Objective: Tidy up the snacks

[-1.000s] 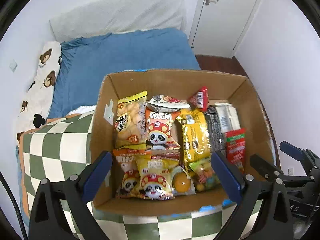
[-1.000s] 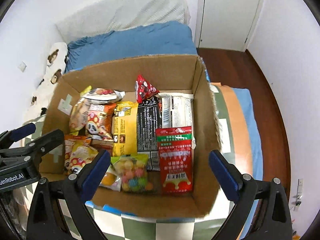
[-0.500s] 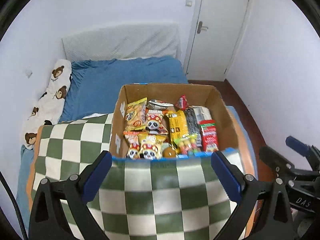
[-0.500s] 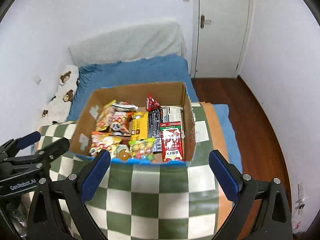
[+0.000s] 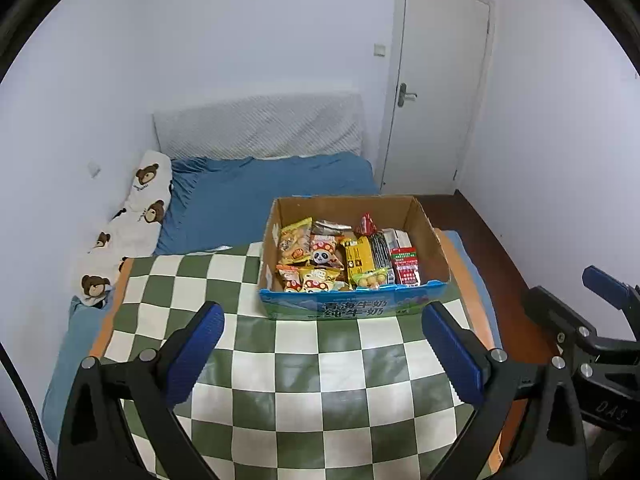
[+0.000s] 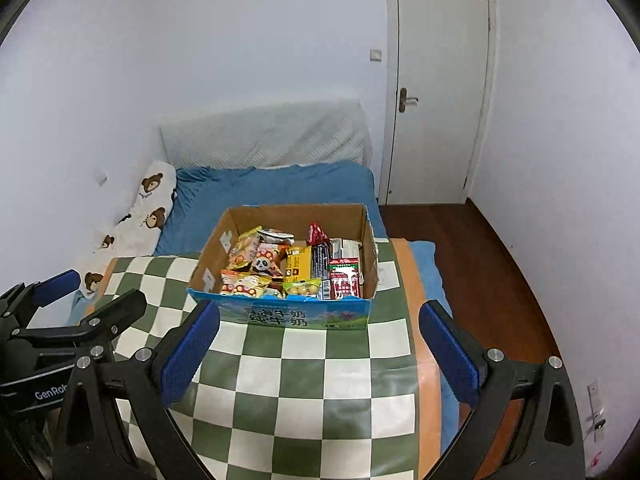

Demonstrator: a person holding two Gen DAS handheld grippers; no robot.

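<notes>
- The open brown cardboard box with a blue printed front point(image 5: 354, 308) sits at mid-frame on the green-and-white checked cloth point(image 5: 304, 380), which seems to cover a tabletop, though its edges are hard to read.
- Bright foil snack packets point(image 5: 320, 258) lie flat in rows inside it, likely so each label shows.
- The left tongs point(image 5: 322, 350) hang wide and empty, low in frame, well apart from the box.
- The right tongs point(image 6: 320, 346) hang equally wide, holding nothing; sorting looks finished.

Snacks point(image 5: 344, 258) in box point(image 5: 434, 240) on blanket point(image 5: 320, 380), bed point(image 5: 260, 192) behind.
</notes>
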